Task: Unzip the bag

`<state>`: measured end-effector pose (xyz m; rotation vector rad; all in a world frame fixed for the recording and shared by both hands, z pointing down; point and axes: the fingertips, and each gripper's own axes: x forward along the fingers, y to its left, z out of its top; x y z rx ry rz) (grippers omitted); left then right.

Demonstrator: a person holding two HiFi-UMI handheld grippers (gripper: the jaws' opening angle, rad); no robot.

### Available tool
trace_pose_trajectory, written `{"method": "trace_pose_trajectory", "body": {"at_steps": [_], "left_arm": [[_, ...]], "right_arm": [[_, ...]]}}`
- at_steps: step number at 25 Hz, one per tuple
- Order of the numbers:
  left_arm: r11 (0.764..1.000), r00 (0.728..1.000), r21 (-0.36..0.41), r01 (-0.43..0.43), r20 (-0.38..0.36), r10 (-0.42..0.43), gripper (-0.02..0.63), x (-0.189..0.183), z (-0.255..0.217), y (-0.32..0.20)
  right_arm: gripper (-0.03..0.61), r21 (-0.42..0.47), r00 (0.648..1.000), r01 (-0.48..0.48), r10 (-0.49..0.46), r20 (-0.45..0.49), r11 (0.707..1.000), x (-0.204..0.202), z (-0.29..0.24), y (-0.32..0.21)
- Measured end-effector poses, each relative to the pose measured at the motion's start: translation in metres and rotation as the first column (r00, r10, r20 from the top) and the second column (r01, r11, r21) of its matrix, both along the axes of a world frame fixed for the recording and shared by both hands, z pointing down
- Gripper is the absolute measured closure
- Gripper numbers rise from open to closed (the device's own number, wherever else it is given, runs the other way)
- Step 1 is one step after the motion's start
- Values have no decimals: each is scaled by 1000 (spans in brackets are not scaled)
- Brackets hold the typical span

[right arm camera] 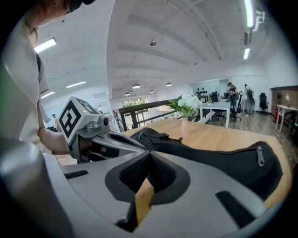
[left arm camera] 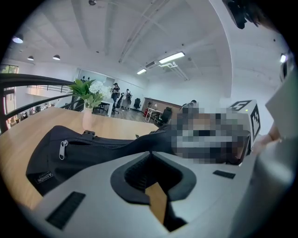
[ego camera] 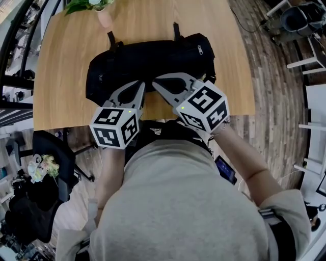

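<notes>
A long black bag (ego camera: 147,63) lies across the wooden table (ego camera: 61,76), its straps at the far side. A metal zipper pull (ego camera: 200,50) hangs near its right end, and another zipper pull (left arm camera: 62,149) shows in the left gripper view. My left gripper (ego camera: 143,84) is shut with nothing in it, its tips at the bag's near side, about mid-length. My right gripper (ego camera: 155,82) is also shut on nothing, close beside it, tips nearly meeting the left one's. In each gripper view the closed jaws (left arm camera: 150,153) (right arm camera: 150,152) point at the bag (right arm camera: 223,160).
A pink vase with white flowers (ego camera: 102,12) stands at the table's far edge, behind the bag. The table's near edge runs just under both grippers. An office chair (ego camera: 51,153) stands on the floor at the lower left.
</notes>
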<state>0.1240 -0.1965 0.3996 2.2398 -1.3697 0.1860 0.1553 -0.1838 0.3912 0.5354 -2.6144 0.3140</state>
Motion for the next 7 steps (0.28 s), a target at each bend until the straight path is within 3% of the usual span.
{"method": "trace_pose_trajectory", "body": {"at_steps": [7], "left_arm": [[1000, 1000, -13, 25, -13, -25, 586, -9, 7, -4]], "right_arm": [[572, -12, 999, 20, -20, -48, 1000, 2, 9, -4]]}}
